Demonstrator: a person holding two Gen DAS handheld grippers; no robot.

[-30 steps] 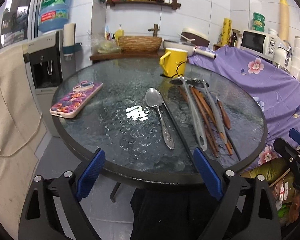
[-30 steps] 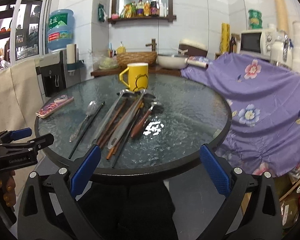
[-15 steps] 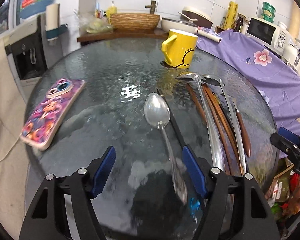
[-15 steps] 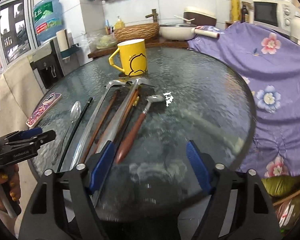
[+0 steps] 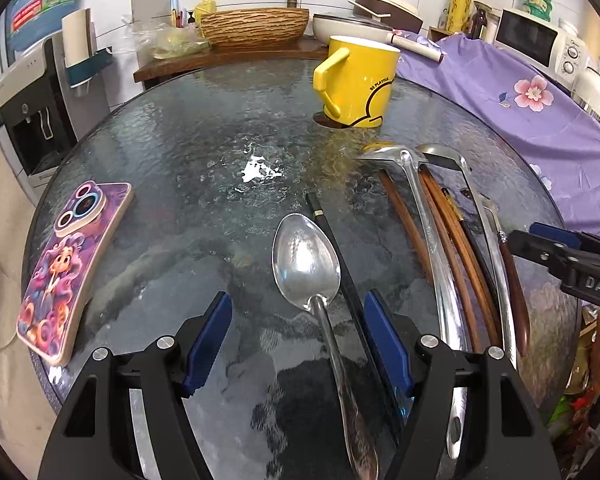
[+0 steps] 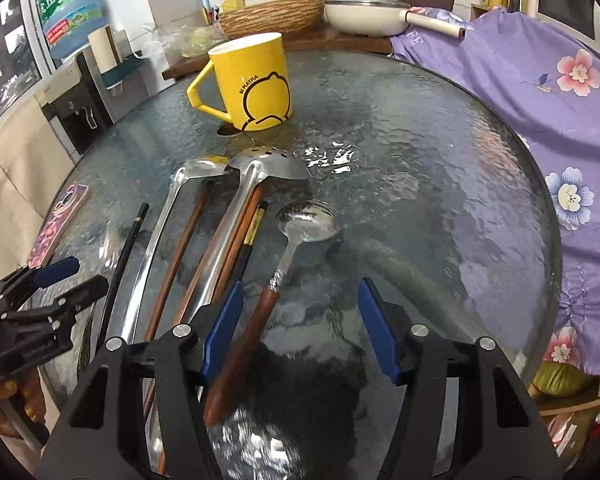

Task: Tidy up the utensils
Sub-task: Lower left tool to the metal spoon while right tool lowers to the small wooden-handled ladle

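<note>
A yellow mug [image 5: 358, 82] stands upright at the far side of the round glass table [image 5: 188, 136]; it also shows in the right wrist view [image 6: 252, 84]. My left gripper [image 5: 296, 340] is open, its fingers on either side of a steel spoon [image 5: 306, 264] and a black chopstick [image 5: 336, 248]. My right gripper [image 6: 300, 328] is open over a wooden-handled spoon [image 6: 296, 232], whose handle lies by the left finger. A steel ladle [image 6: 168, 232], a slotted ladle [image 6: 244, 196] and brown chopsticks [image 6: 188, 236] lie in a row to its left.
A phone in a pink case [image 5: 68, 260] lies at the table's left edge. A purple flowered cloth [image 6: 540, 92] covers something to the right. A counter with a woven basket [image 5: 254, 26] and a pan [image 6: 364, 14] runs behind. A water dispenser [image 5: 28, 92] stands at left.
Both grippers have moved forward and down over the table. The left now straddles the steel spoon; the right now straddles the wooden-handled spoon. The utensils have not moved.
</note>
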